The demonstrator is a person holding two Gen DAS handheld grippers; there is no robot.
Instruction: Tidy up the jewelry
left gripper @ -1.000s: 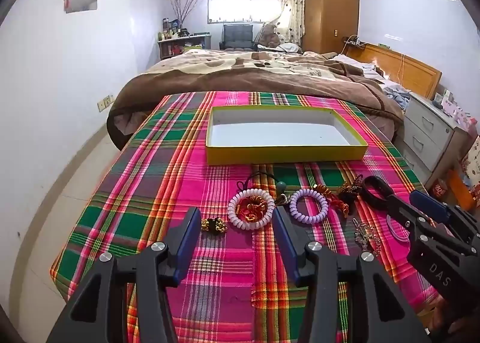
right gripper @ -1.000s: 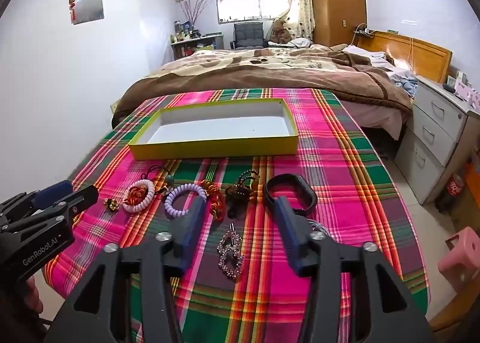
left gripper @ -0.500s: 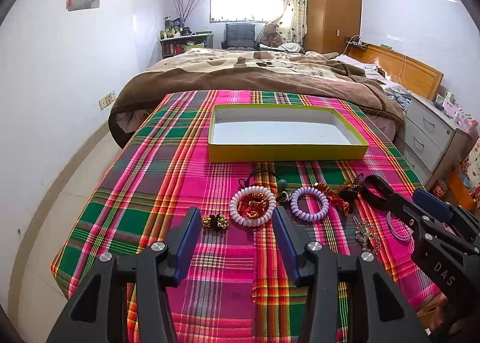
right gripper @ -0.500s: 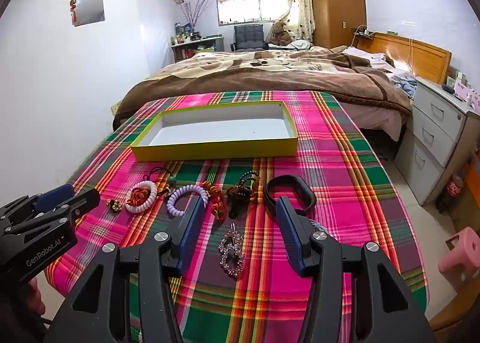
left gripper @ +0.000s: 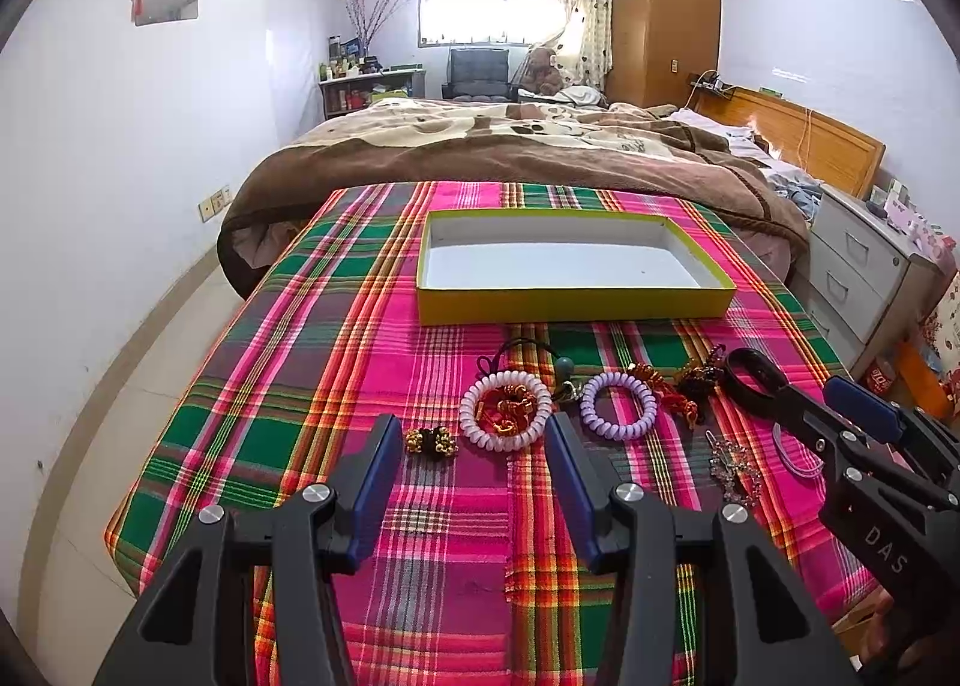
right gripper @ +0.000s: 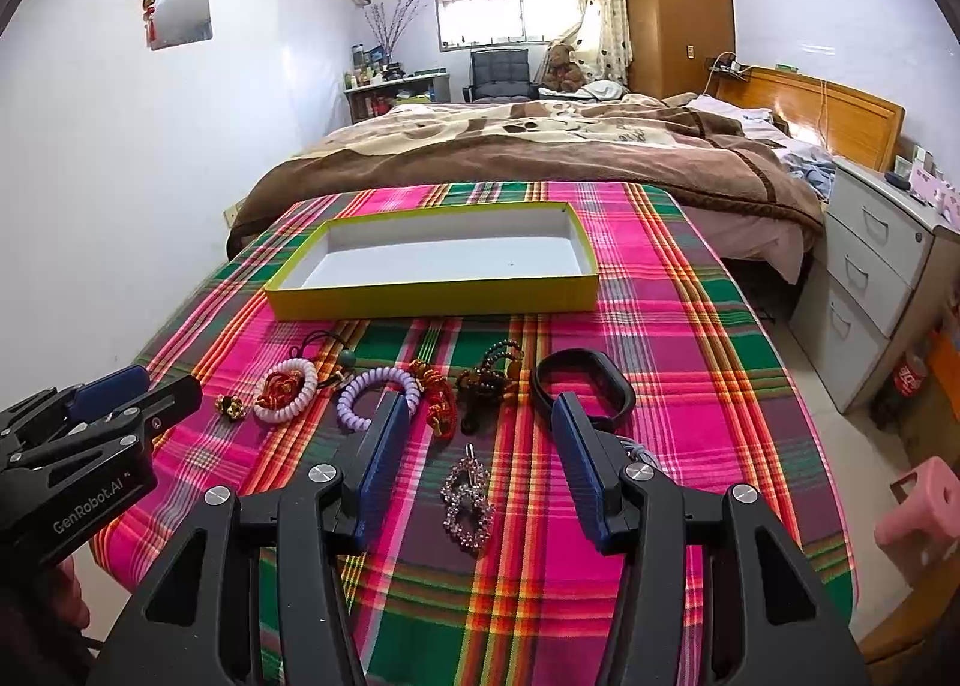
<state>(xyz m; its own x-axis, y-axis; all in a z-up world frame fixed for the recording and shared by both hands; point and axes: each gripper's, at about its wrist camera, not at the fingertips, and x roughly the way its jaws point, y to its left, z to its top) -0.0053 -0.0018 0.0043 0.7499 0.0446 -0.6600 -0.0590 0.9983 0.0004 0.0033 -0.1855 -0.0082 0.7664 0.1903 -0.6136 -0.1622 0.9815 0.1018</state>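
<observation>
Hovering over a counter (left gripper: 252, 434) covered in bright plaid cloth. Left claw (left gripper: 468, 446) gaping wide, holding nothing, pointing at the small gold-and-black bead piece (left gripper: 429, 441) and the white coil ring (left gripper: 505, 402) with a red-gold knot inside. Right claw (right gripper: 480, 434) also gaping wide and holding nothing, framing the sparkly clip (right gripper: 467, 494) lying flat between its fingers.

Waiting in a row near the front edge: purple coil ring (right gripper: 378, 397), red knotted cord (right gripper: 437, 395), dark bead bracelet (right gripper: 489, 380), black band (right gripper: 585, 389). Sitting well behind them, a yellow box (left gripper: 570, 305) with nothing inside yet.

Probably weighing almost nothing, all of it. Coil rings likely feeling squishy and springy, so pinching across one side of the loop. Cords and beads likely flopping, so grabbing at the thick middle. Clip looking hard, thin and bumpy, maybe slippery, so squeezing across its narrow sides.
</observation>
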